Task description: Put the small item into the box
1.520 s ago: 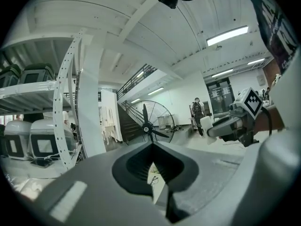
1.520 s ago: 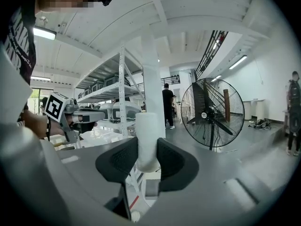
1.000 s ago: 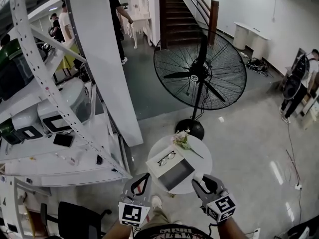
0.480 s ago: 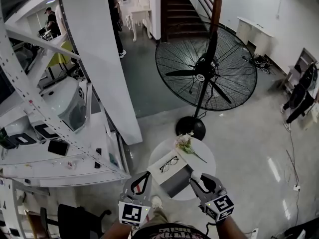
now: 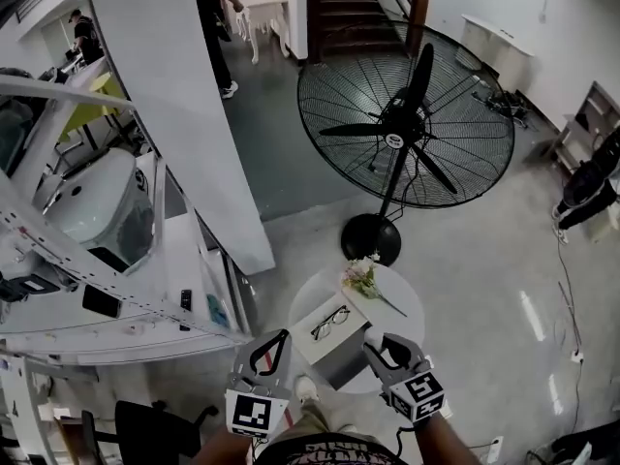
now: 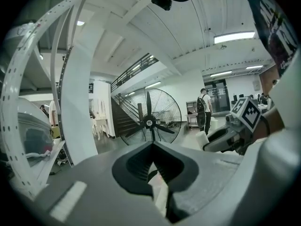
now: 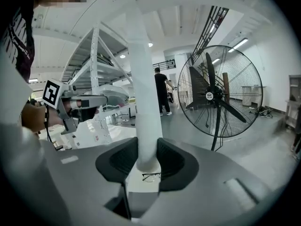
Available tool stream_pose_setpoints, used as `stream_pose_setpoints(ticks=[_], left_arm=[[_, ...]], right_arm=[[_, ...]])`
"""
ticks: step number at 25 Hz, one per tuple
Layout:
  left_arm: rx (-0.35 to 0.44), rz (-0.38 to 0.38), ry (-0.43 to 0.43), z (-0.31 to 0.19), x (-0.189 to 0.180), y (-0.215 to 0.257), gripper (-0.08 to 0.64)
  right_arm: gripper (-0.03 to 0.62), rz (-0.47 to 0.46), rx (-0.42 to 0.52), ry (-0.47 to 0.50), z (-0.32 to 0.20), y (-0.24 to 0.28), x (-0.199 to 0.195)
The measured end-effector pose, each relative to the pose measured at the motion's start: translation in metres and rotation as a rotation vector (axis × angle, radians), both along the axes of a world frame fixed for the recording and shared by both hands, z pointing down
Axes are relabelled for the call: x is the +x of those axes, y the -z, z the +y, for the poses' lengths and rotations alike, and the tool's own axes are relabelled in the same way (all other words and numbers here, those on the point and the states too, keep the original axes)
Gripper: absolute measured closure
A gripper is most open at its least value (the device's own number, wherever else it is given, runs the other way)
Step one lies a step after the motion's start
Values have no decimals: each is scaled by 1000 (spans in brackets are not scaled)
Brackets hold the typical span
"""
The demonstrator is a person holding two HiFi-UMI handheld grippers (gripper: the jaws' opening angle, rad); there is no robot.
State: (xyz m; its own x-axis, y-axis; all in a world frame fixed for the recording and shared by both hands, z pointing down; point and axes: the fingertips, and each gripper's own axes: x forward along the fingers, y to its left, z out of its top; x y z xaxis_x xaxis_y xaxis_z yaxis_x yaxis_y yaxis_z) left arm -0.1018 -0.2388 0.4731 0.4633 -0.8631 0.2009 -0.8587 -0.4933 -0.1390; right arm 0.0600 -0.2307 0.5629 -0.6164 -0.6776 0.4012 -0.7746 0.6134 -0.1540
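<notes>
On a small round white table (image 5: 397, 303) lies an open box (image 5: 341, 358) with a dark inside; its white lid (image 5: 312, 334) carries a pair of glasses (image 5: 329, 320), which also show as glasses (image 7: 150, 175) past the right jaws. My right gripper (image 5: 372, 336) hangs at the box's right edge, shut on a small white item (image 7: 147, 157); from the left gripper view that item (image 6: 203, 140) shows in its jaws. My left gripper (image 5: 283, 337) is off the table's left side, jaws together with nothing in them (image 6: 153, 147).
A sprig of flowers (image 5: 360, 277) lies at the table's far side. A large black floor fan (image 5: 402, 139) stands just beyond. A white pillar (image 5: 184, 114) and white shelving (image 5: 107, 289) fill the left. A black chair (image 5: 145, 424) is at bottom left. People stand far off.
My right gripper has moved a little left toward the box with the white item in it. The left gripper has hardly moved. The head view has shifted.
</notes>
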Motion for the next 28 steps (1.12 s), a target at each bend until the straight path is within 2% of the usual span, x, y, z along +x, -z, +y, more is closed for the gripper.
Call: stream_pose_setpoints(ticks=[8, 15, 28], left_arm=[[-37, -16, -1, -13, -5, -16, 558], [-34, -26, 23, -15, -21, -16, 558], [-63, -45, 52, -11, -32, -25, 558]], right_arm=[[439, 58, -134, 11, -9, -75, 1], [439, 106, -239, 3, -2, -142, 3], [439, 179, -375, 27, 9, -228, 4]])
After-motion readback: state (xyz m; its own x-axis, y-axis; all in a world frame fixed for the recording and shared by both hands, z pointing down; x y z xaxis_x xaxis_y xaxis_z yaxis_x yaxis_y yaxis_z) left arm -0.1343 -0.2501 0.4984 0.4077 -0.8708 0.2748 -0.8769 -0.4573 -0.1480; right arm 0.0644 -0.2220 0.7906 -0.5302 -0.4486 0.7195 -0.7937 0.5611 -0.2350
